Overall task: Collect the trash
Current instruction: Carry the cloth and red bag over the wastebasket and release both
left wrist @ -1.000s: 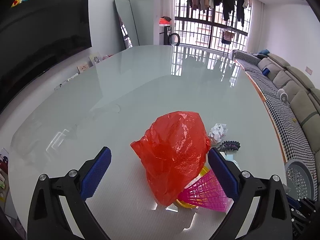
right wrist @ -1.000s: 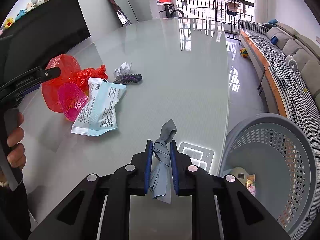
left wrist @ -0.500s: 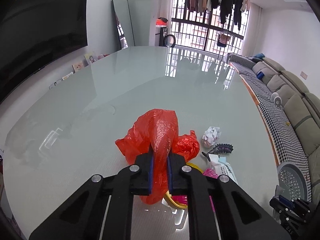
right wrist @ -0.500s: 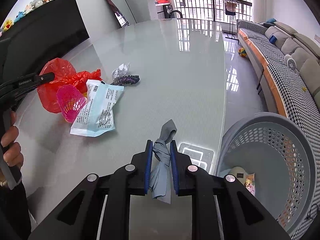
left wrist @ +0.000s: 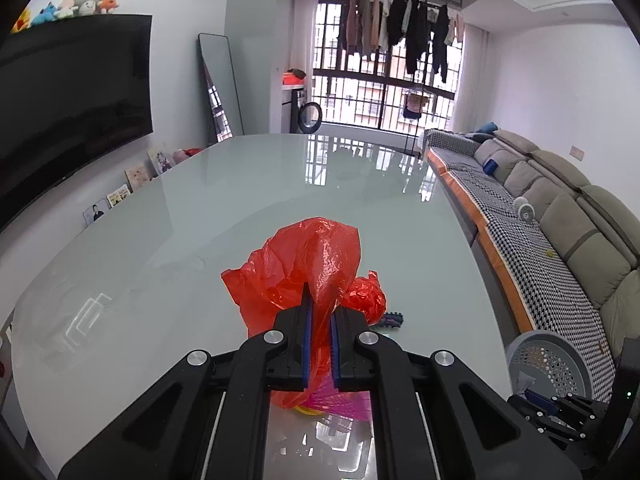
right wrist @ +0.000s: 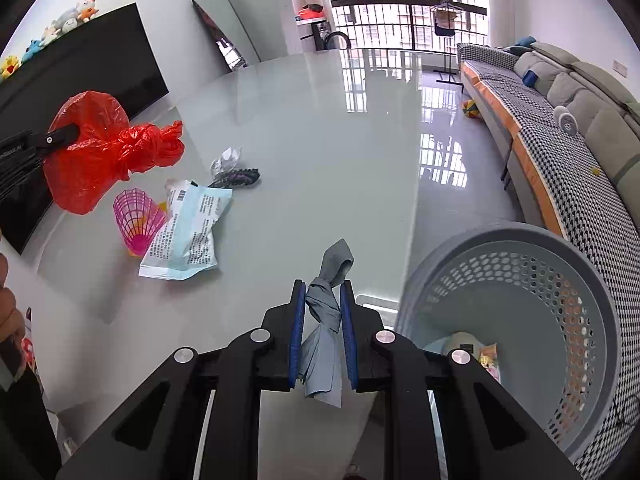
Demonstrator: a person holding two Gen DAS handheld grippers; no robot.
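Between the blue pads of the left gripper (left wrist: pixel 319 322), a red plastic bag (left wrist: pixel 308 276) is clamped: the fingers (left wrist: pixel 306 344) are closed tight on a fold of its film, and the knotted bag hangs clear above the worktop (left wrist: pixel 200 208). Right gripper (right wrist: pixel 322 320): fingers (right wrist: pixel 297 336) clenched on a twisted grey rag (right wrist: pixel 325 320), whose free end sticks up past the tips and whose tail hangs below them, above the worktop's near edge.

On the glass worktop, below and just beside the lifted bag, lie a pink mesh cup (right wrist: pixel 138 218) on its side, a pale blue printed packet (right wrist: pixel 188 236) touching it, a crumpled clear wrapper (right wrist: pixel 226 160) and a dark purple comb-like piece (right wrist: pixel 238 178) just beside that wrapper.

Beside the worktop's right edge, on the floor, stands a grey perforated basket (right wrist: pixel 560 288). It holds a rounded cream item (right wrist: pixel 462 342) and a small colourful wrapper (right wrist: pixel 490 360) at its bottom.
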